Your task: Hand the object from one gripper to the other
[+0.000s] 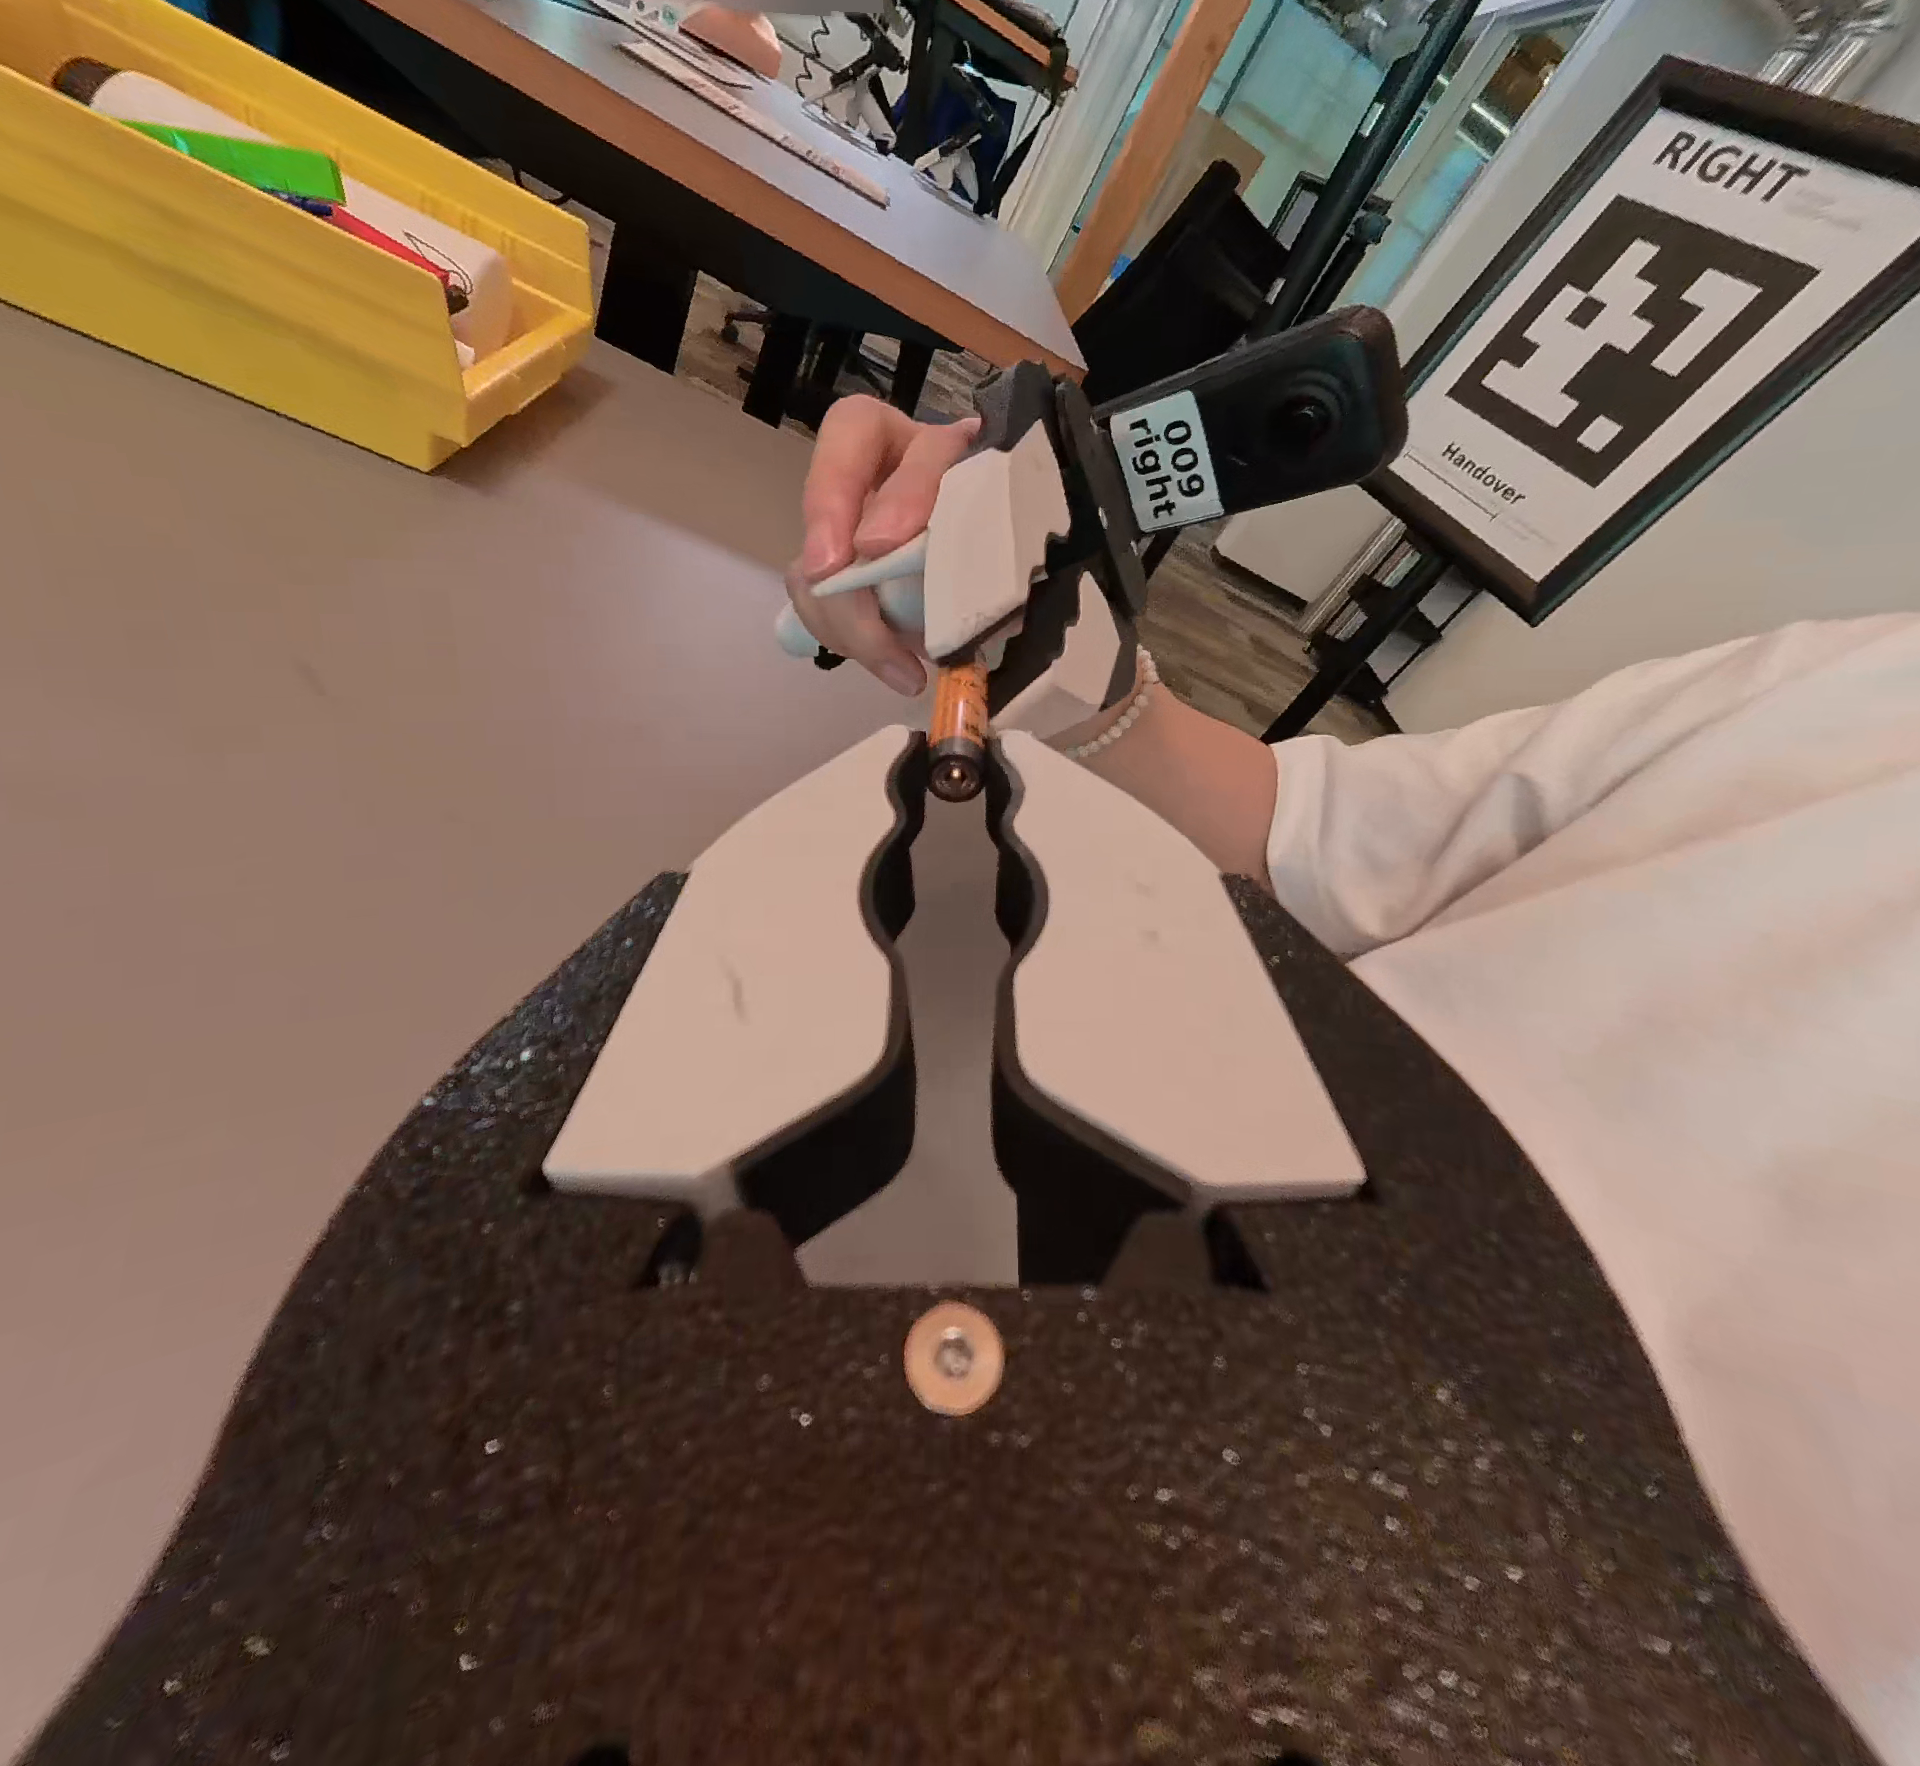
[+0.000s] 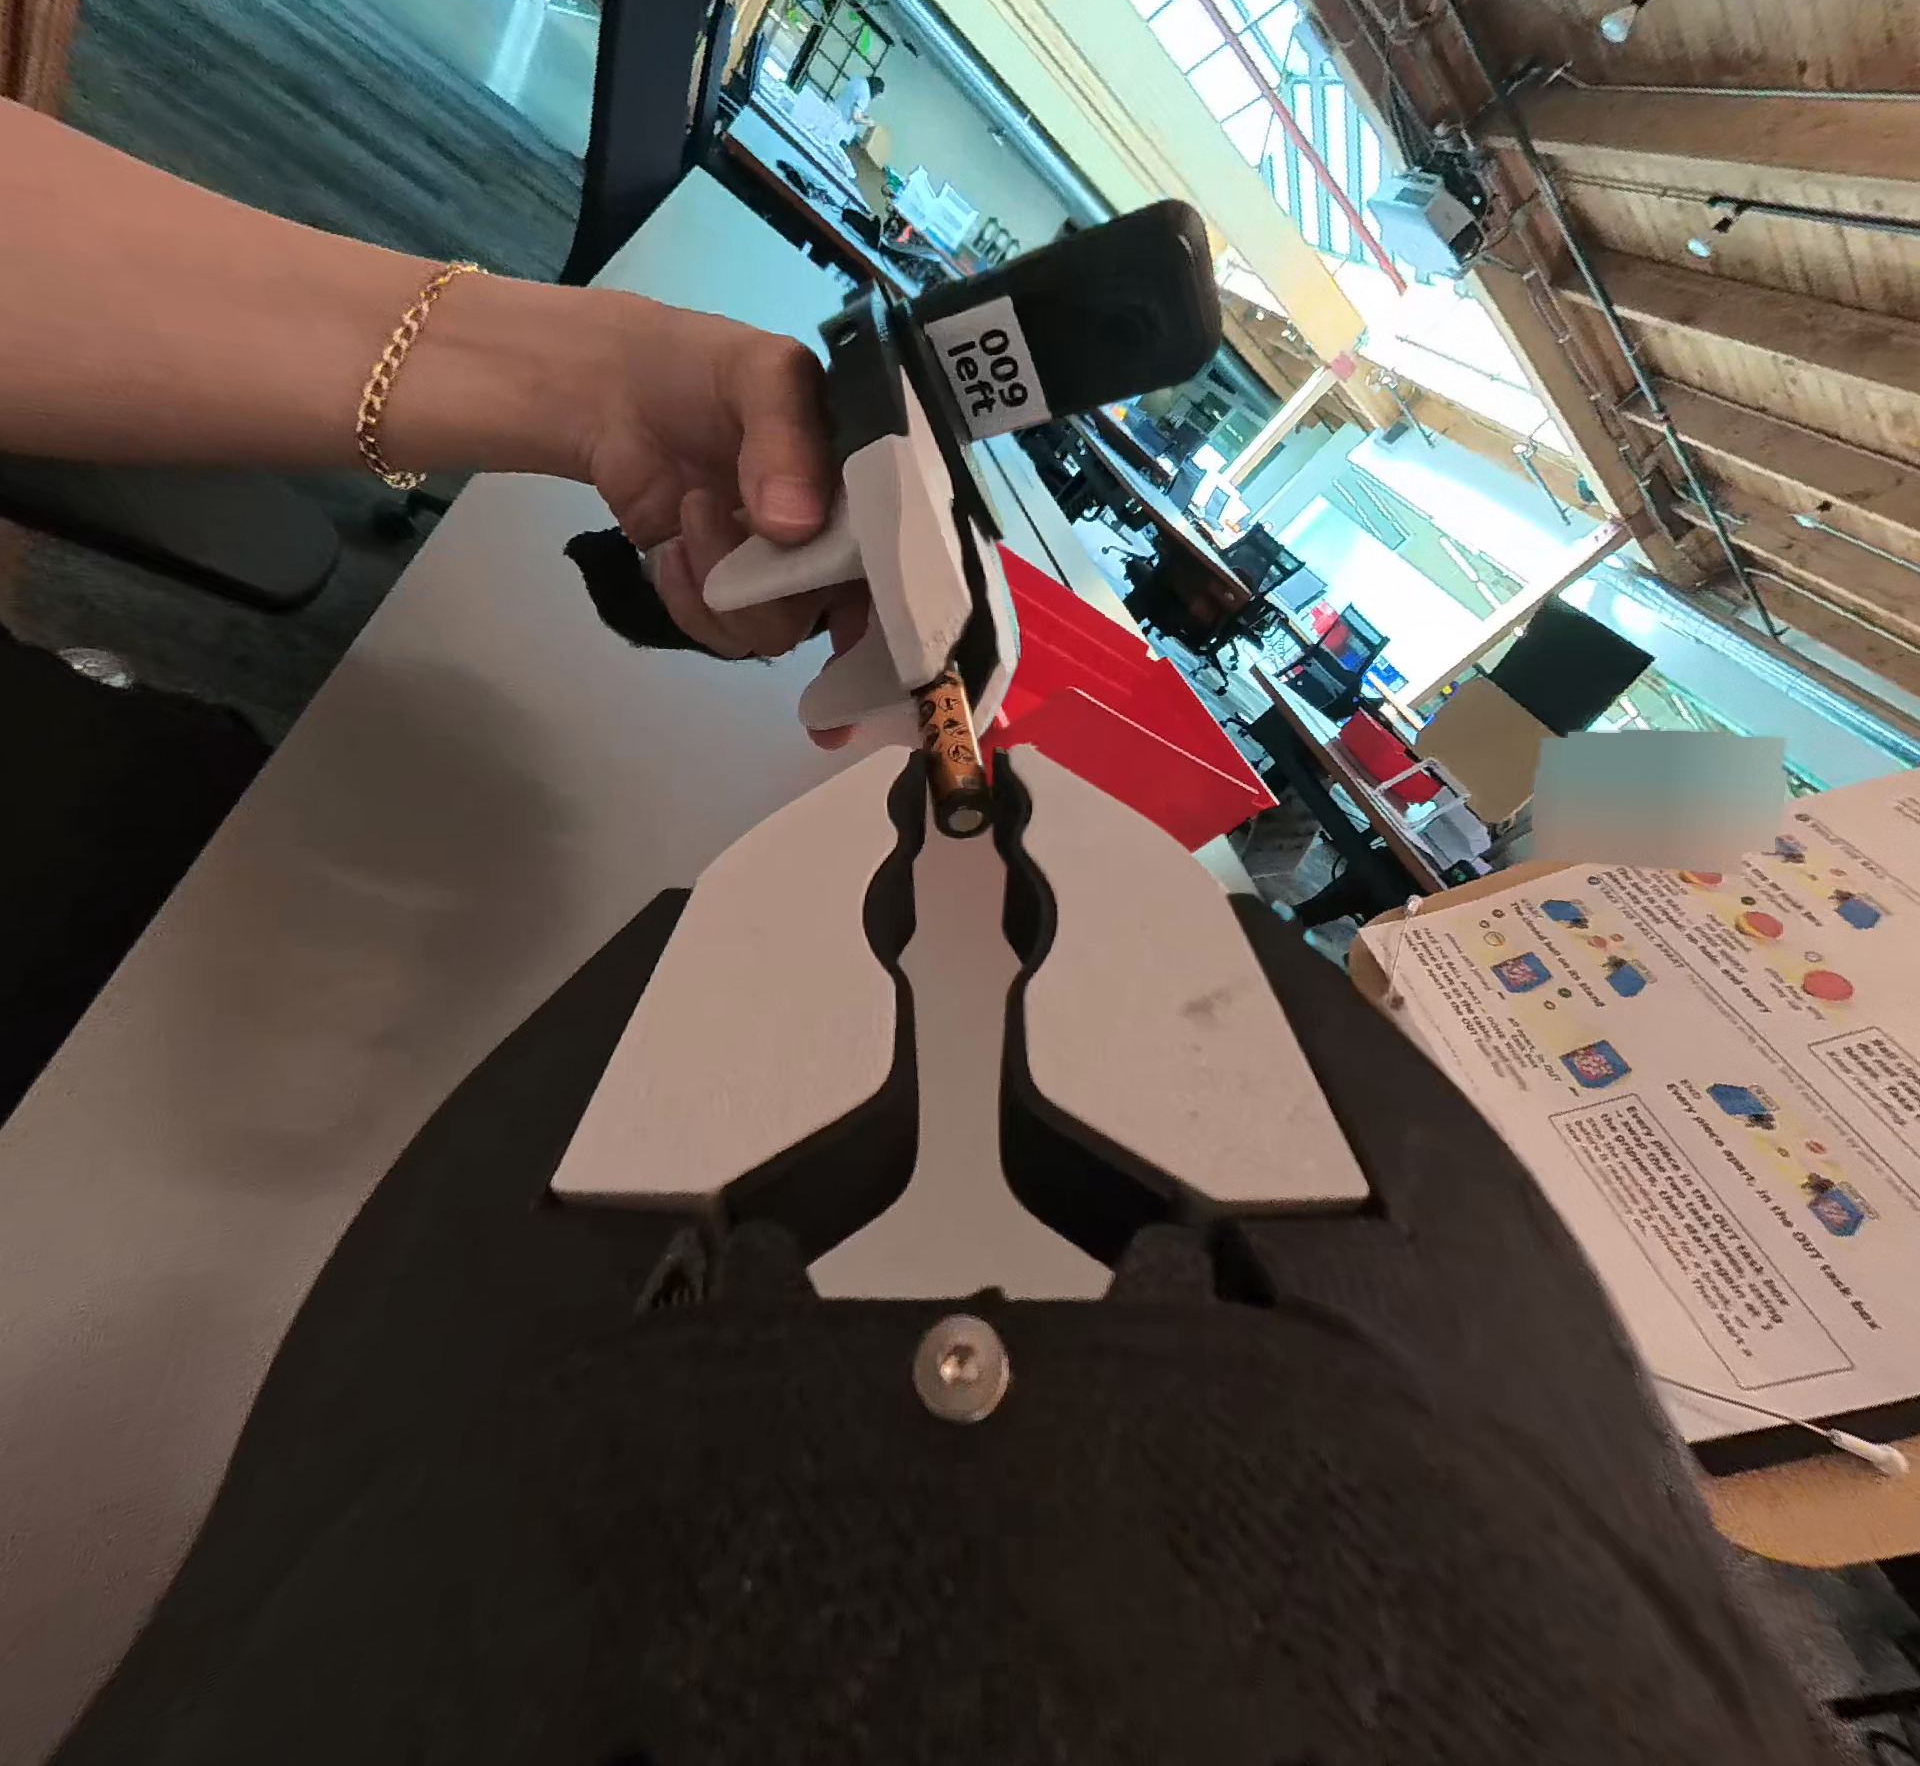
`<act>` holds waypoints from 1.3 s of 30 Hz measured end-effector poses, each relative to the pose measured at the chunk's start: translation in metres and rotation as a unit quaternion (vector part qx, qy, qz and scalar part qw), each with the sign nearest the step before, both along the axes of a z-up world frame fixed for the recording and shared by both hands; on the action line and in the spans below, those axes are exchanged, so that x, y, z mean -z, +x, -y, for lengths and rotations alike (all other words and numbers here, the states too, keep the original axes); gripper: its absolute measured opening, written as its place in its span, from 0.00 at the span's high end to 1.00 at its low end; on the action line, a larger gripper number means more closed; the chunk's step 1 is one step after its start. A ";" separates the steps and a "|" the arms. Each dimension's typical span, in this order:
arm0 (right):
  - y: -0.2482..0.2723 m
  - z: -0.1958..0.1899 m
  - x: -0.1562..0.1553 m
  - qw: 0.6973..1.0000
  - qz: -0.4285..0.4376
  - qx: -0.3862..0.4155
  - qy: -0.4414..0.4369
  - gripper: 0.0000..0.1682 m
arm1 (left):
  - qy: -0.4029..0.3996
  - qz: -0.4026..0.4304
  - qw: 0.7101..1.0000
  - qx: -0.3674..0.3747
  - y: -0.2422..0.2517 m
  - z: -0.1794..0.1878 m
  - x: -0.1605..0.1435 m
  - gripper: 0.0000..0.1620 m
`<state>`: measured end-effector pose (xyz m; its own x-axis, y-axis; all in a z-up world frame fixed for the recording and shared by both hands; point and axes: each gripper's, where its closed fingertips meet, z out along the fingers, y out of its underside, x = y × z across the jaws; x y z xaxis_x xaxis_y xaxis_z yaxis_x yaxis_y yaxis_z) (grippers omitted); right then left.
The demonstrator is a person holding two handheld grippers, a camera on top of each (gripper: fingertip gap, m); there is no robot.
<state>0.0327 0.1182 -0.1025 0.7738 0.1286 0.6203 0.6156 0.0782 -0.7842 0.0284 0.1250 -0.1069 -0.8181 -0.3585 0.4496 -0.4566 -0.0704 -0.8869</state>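
Note:
An orange and black battery [image 1: 958, 717] hangs in the air between the two grippers, above the table. In the left wrist view my left gripper [image 1: 956, 769] has its tips closed on the battery's near end. The right gripper [image 1: 977, 669], held by a hand, comes in from beyond and grips the far end. In the right wrist view my right gripper [image 2: 961, 807] is closed on one end of the battery [image 2: 951, 748]. The left gripper [image 2: 940, 686], held by a hand, clamps the other end. Both sets of jaws stand narrow, with only the battery between them.
A yellow bin [image 1: 260, 293] with several objects sits on the grey table [image 1: 312, 781] at the left. A framed marker sign [image 1: 1662, 324] stands at the right. In the right wrist view a red bin [image 2: 1101, 708] lies behind and a printed sheet [image 2: 1662, 1093] at the right.

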 end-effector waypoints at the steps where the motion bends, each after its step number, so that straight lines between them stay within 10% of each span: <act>1: 0.000 -0.001 0.002 1.000 -0.003 0.000 -0.009 0.93 | -0.002 -0.005 1.000 0.000 0.001 -0.001 0.001 0.94; 15: 0.004 -0.006 -0.014 0.973 -0.227 -0.046 0.003 0.94 | 0.060 0.256 0.959 -0.105 0.010 -0.010 -0.021 0.86; 29: -0.022 -0.010 -0.024 0.811 -0.531 -0.243 -0.042 0.94 | -0.032 0.329 0.943 -0.026 -0.016 -0.003 -0.036 0.94; 34: 0.001 -0.015 -0.016 0.873 -0.467 -0.144 0.007 0.92 | -0.016 0.255 0.964 -0.078 0.007 -0.008 -0.028 0.94; 39: 0.012 -0.013 -0.012 0.979 -0.191 0.000 0.066 0.83 | -0.048 0.148 0.982 -0.110 0.022 -0.014 -0.026 0.94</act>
<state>0.0449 0.1310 -0.0903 0.9526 0.0670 0.2968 0.2792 0.1955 -0.9401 0.0504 0.1387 -0.0805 -0.8253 -0.5094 0.2437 -0.1439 -0.2276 -0.9631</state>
